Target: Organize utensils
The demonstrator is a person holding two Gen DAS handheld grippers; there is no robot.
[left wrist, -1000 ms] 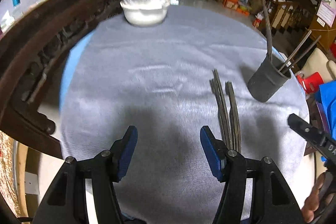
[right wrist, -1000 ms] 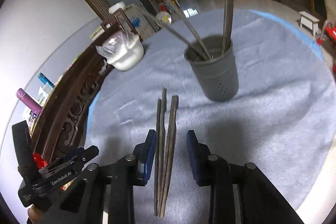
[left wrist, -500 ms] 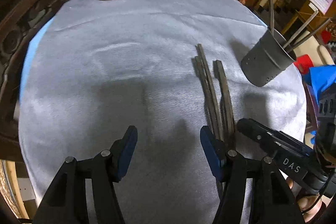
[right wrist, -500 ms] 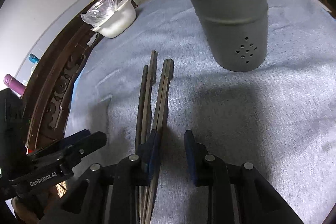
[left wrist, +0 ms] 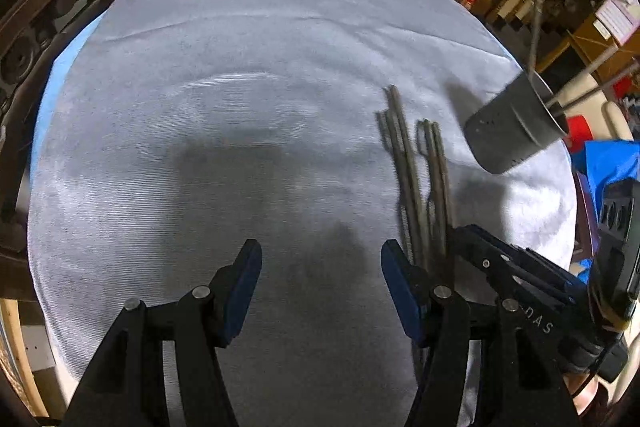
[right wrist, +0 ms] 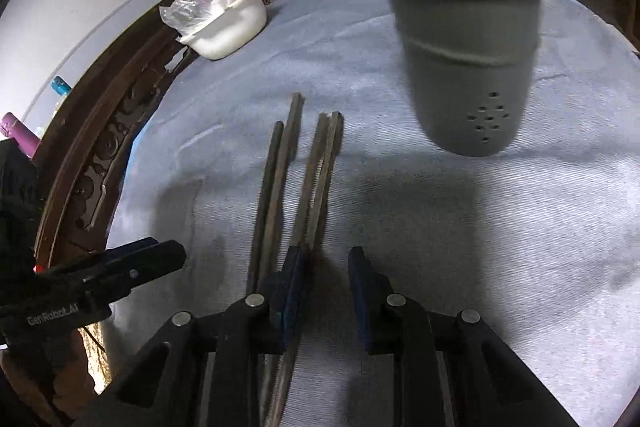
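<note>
Four dark chopsticks (right wrist: 298, 183) lie on the cloth-covered bench (left wrist: 240, 67), the grey utensil holder (right wrist: 468, 67) at their 2 o'clock. Right claw (right wrist: 324, 287) gapes over them, its left pad seemingly touching one pair; left claw (left wrist: 320, 283) spread wide, empty.

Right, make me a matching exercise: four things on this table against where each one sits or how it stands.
Things:
1. white bowl
2. grey holder
3. loose chopsticks
4. left gripper

States:
a. lying flat on the cloth
b. open, holding nothing
c. covered with clear plastic
d. upright with utensils inside

Pairs: 1-c, 2-d, 3-a, 4-b
</note>
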